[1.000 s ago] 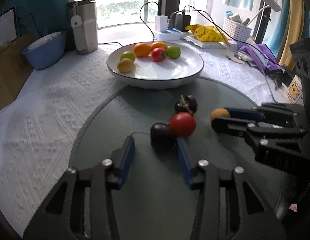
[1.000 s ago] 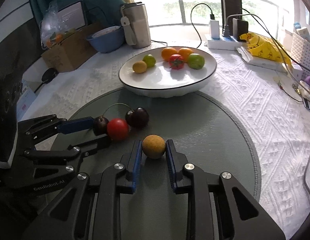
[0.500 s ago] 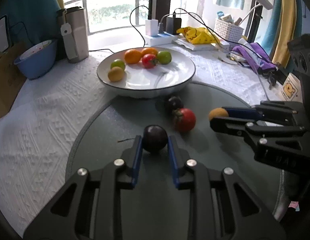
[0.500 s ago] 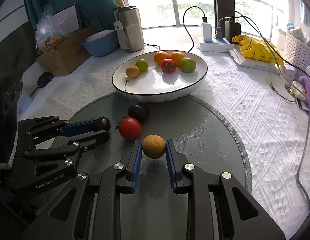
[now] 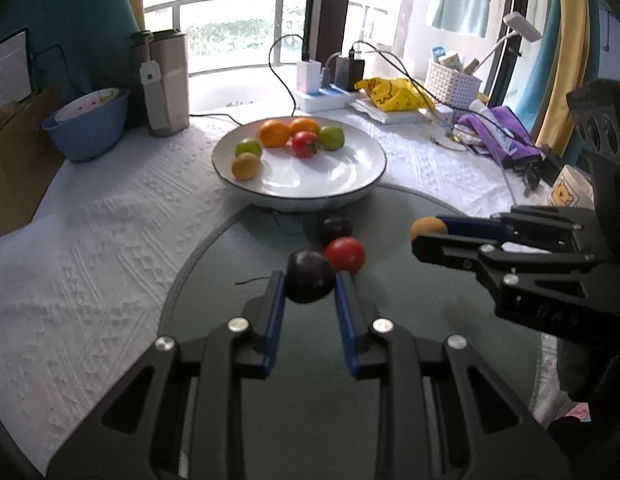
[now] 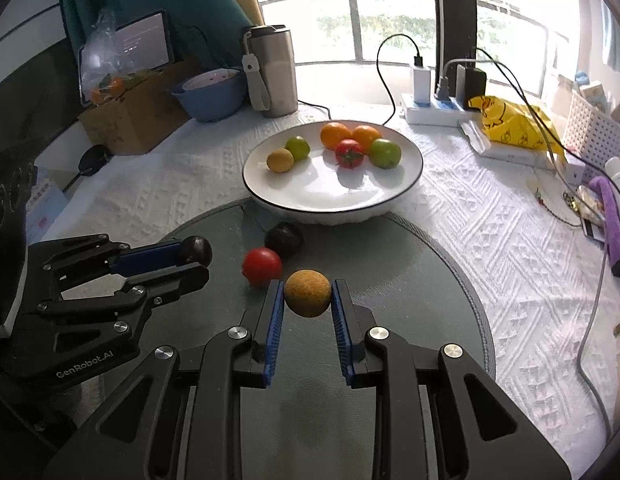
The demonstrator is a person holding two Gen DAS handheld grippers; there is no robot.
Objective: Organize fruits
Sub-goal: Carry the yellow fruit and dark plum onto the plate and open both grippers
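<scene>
My left gripper [image 5: 310, 284] is shut on a dark plum [image 5: 310, 282] and holds it above the grey round mat [image 5: 310, 360]. My right gripper [image 6: 307, 294] is shut on a yellow-brown round fruit [image 6: 307, 293], also lifted; it shows in the left wrist view [image 5: 428, 229]. A red tomato [image 6: 261, 266] and a second dark plum [image 6: 285, 239] lie on the mat [image 6: 410, 280] just before the white plate [image 6: 374, 200]. The plate [image 5: 350, 184] holds two oranges, two green fruits, a tomato and a small yellow fruit.
Behind the plate stand a steel tumbler [image 5: 165, 84], a blue bowl [image 5: 85, 128], a power strip with chargers and cables [image 6: 434, 108], a yellow bag [image 6: 510, 120] and a white basket [image 6: 590, 128]. A cardboard box [image 6: 129, 120] sits at the left. A white textured cloth [image 6: 490, 220] covers the table.
My left gripper closed on the dark plum and lifted it off the mat. Both grippers rose with their fruits and moved toward the plate.
</scene>
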